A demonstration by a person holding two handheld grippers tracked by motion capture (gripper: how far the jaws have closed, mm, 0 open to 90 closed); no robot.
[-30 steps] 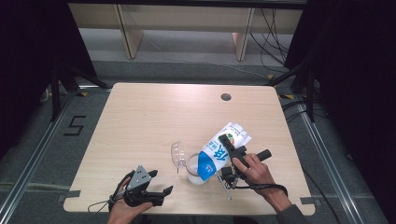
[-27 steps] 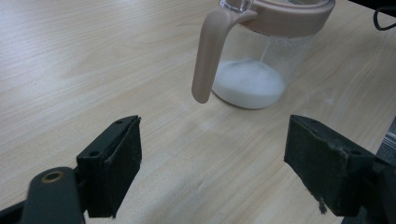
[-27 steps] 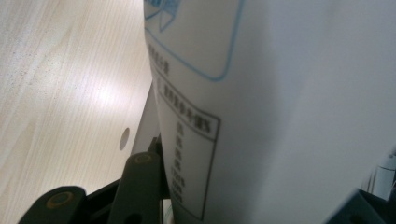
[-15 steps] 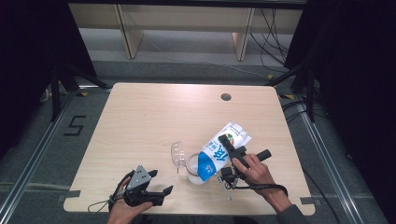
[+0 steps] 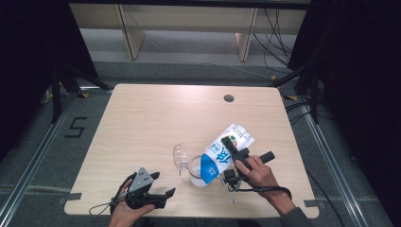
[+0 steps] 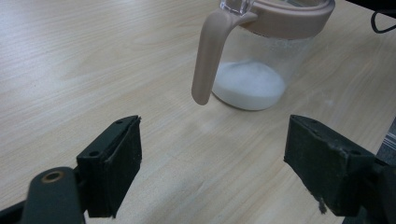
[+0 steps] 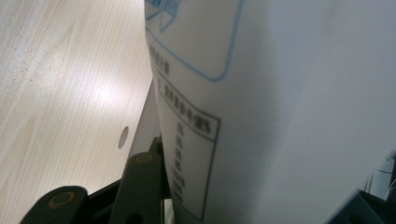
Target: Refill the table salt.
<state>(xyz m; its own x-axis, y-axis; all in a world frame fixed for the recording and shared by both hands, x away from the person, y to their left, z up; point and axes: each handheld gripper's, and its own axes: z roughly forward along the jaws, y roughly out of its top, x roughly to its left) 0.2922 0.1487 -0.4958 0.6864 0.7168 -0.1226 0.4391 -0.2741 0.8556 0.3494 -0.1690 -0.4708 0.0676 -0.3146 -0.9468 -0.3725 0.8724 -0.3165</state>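
Nearest, at counter [image 5: 142, 118] front edge: left gripper [image 5: 163, 196] resting low, fingers [image 6: 112, 170] spread wide, holding nothing, aimed toward jar handle [image 6: 208, 56] from just beside.

Right of it: right gripper [image 5: 235, 153] clamped on white-and-blue bag [image 5: 222, 153], fingers [image 7: 140, 186] pressed against printed side of bag [image 7: 280, 93]. Bag tilted mouth-down and leftward, lower end over clear jar [image 5: 195, 170].

Jar [image 6: 261, 65]: upright on counter, beige rim band and beige handle, clear hinged lid [image 5: 178, 155] swung open to left. Contents: shallow layer of white granular powder across bottom, well under a quarter full. Fine dusting apparently clinging to inner wall. Bag contents not visible; fill level unknown.

Judged step: pouring powder from bag into jar. For a clean pour: keep bag mouth centred over jar opening, raise tilt gradually, avoid squeezing harder so flow does not surge. Steady jar by handle with free gripper if bag touches rim. Risk: spill on counter toward near side.

Farther back: bare counter, cable hole [image 5: 229, 98] near far edge.
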